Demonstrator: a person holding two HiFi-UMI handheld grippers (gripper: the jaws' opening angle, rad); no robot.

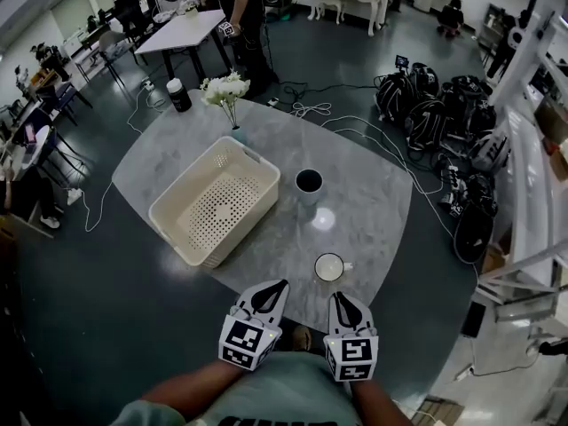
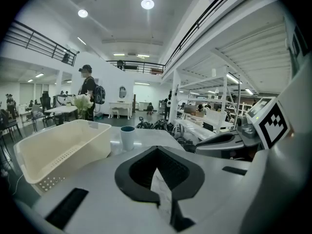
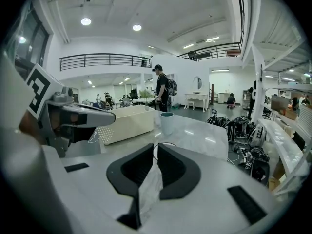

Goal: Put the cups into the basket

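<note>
The basket [image 1: 185,177] sits empty on the left half of the tabletop [image 1: 373,211], turned at an angle with its open top facing up. I judge either cup could go in from above without anything needing to be shifted first. A vase of flowers [image 1: 227,94] stands just behind its far corner, so I would drop the cups toward the near end.

My left hand-held gripper [image 1: 270,295] hangs over the near edge of the tabletop, clenched on nothing. Its own view shows the jaws meeting at their tips with only marble beyond them.

Both cups stand upright and apart from the basket, on its right. The far cup [image 1: 309,185], dark inside, is just beside the basket's right corner. The near cup [image 1: 329,267], pale inside, stands close in front of my grippers.

My right hand-held gripper [image 1: 343,302] is clenched and empty too, just short of the near cup, which makes that cup the likely first pick. The jaws must spread before they can take its wall.
</note>
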